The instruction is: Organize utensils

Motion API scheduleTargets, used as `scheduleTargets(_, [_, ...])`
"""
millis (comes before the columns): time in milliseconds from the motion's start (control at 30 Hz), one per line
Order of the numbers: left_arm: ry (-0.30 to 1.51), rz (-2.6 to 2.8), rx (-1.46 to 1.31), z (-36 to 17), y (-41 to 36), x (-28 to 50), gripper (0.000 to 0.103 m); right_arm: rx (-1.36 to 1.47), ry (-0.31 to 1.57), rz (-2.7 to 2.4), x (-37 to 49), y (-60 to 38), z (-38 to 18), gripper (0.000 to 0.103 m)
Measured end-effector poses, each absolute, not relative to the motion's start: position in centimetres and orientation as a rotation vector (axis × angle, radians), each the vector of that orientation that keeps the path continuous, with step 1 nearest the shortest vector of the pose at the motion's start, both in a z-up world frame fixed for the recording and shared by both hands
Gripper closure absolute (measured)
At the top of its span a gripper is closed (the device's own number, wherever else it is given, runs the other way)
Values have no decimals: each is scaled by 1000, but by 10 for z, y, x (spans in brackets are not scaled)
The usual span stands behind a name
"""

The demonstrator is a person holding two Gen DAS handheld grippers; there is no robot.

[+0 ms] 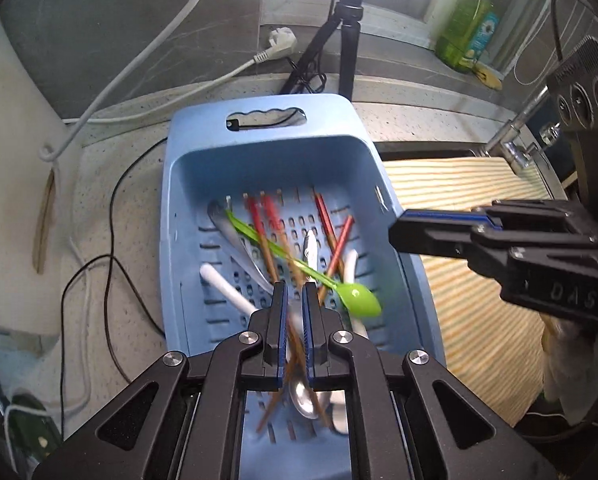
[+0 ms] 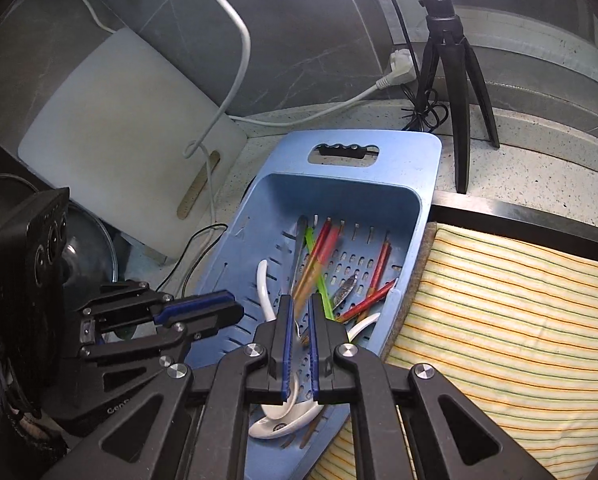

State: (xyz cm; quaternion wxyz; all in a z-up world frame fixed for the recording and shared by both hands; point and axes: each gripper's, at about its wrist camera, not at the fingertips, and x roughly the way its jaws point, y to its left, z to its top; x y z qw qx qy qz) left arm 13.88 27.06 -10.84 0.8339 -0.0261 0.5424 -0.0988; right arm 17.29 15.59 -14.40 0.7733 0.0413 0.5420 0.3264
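Observation:
A blue slotted basket (image 1: 267, 168) (image 2: 379, 160) lies on the speckled counter. It holds a green spoon (image 1: 359, 300), red-and-brown chopsticks (image 1: 259, 216) (image 2: 381, 264), white spoons (image 1: 223, 284) (image 2: 263, 284) and a metal spoon (image 1: 303, 400). My left gripper (image 1: 295, 288) hangs over the near half of the basket, shut, with nothing between its fingers. In the right wrist view the left gripper (image 2: 235, 312) reaches in over the basket's left rim. My right gripper (image 2: 301, 300) is also shut and empty above the pile. The left wrist view shows the right gripper (image 1: 397, 232) at the basket's right rim.
A yellow striped cloth (image 1: 479, 280) (image 2: 499, 300) lies right of the basket. A black tripod (image 2: 459, 100) and a white plug with cables stand behind it. A white cutting board (image 2: 119, 140) leans at the left, a pot lid (image 2: 87, 256) below it. A green soap bottle (image 1: 467, 24) and a faucet (image 1: 515, 144) are at the far right.

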Motion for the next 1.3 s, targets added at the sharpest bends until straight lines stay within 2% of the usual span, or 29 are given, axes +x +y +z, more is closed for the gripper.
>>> scheduleTargets(267, [1148,-207,-60,-112,276,147,97,89,1175,706,177,156,-146,95])
scheduleTargets(400, [1147,-206,-56,-111,275,146,97,82,1166,708,174,158,-143,87])
scheduleTargets(533, [1137,-197,-48,-107,275,143,89,72,1149,710,169,159,-137,82])
scheduleTargets(700, [1114,-168,-34,-98,273,133,89,61,1127,719,163,157,-129,76])
scheduleTargets(800, [1104,-138,-49,-93,272,124,75,58,1120,733,158,154,-124,74])
scheduleTargets(833, [1102,-128,-48,-91,271,121,71,55,1120,740,157,154,-123,70])
scheduleTargets(900, [1096,-103,-42,-88,266,112,70,49,1114,761,152,152,-119,63])
scheduleTargets(1000, [1090,-54,-54,-84,261,100,69,25,1105,789,145,147,-115,62])
scheduleTargets(1133, [1073,12,-62,-78,250,82,60,0,1085,830,135,136,-110,57])
scheduleTargets(1300, [1049,90,-73,-67,232,58,59,-25,1047,871,124,116,-102,55])
